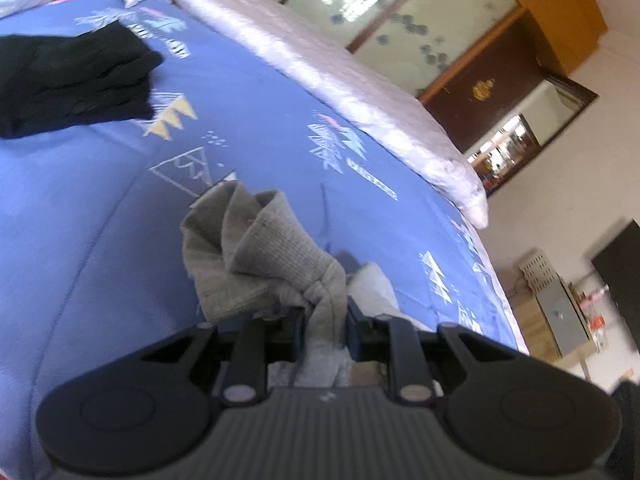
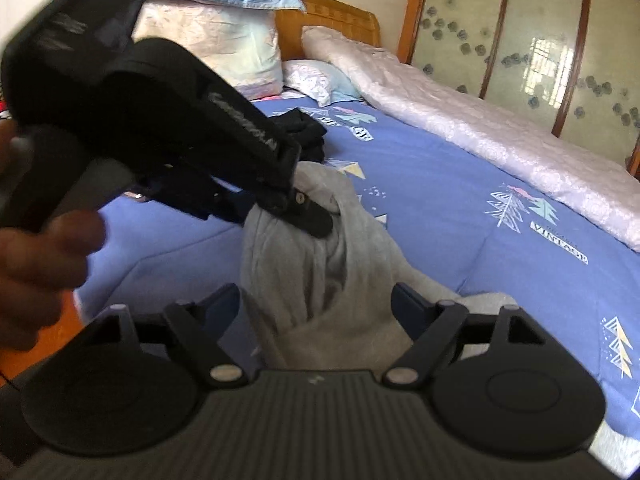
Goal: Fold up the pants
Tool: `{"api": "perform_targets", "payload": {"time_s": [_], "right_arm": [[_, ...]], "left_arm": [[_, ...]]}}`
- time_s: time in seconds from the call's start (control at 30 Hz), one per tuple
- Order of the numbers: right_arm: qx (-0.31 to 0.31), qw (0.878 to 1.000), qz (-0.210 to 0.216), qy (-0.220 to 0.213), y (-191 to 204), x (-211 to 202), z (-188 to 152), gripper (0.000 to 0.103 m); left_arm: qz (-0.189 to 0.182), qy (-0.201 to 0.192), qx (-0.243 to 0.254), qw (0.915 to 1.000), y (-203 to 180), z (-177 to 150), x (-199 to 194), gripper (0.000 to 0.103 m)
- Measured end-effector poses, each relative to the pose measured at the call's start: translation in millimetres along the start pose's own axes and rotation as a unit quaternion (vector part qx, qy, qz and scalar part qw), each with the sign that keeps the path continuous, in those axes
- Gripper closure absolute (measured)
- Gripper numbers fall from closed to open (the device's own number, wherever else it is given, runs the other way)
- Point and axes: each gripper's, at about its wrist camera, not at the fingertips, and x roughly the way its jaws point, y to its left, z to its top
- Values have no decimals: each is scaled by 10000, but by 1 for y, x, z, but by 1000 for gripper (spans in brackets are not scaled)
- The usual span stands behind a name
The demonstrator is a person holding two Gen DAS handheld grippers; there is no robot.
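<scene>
I should keep my left gripper (image 1: 324,320) pinched tight on the bunched grey pants (image 1: 256,256) and bring my right gripper (image 2: 316,300), jaws wide apart around the hanging cloth, to close lower, the pants lifted above the blue quilt (image 2: 460,216).

Left wrist view: my camera is tilted, close over the blue bed cover (image 1: 260,120), facing the wardrobe doors (image 1: 400,12).
Right wrist view: mine faces the headboard (image 2: 332,20), close.
Shared: grey pants (image 2: 320,280), black clothes (image 1: 72,80).
</scene>
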Motion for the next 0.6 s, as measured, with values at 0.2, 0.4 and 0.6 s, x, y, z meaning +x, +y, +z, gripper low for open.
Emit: {"api": "perform_targets", "payload": {"time_s": [0.2,0.4,0.6], "right_arm": [[203,9996,141,-128,-5,14,5,27],[1089,9940,-68,-16,-39,27,8,78],[3345,9408,-6,-545,-139,-8,1,81]], "left_arm": [[-96,4,765,9970,-40,-12,-4,78],[-262,-228,443,9984,-36,-5,-25,64],[-442,-518,50,9977,-31,4,-40,57]]}}
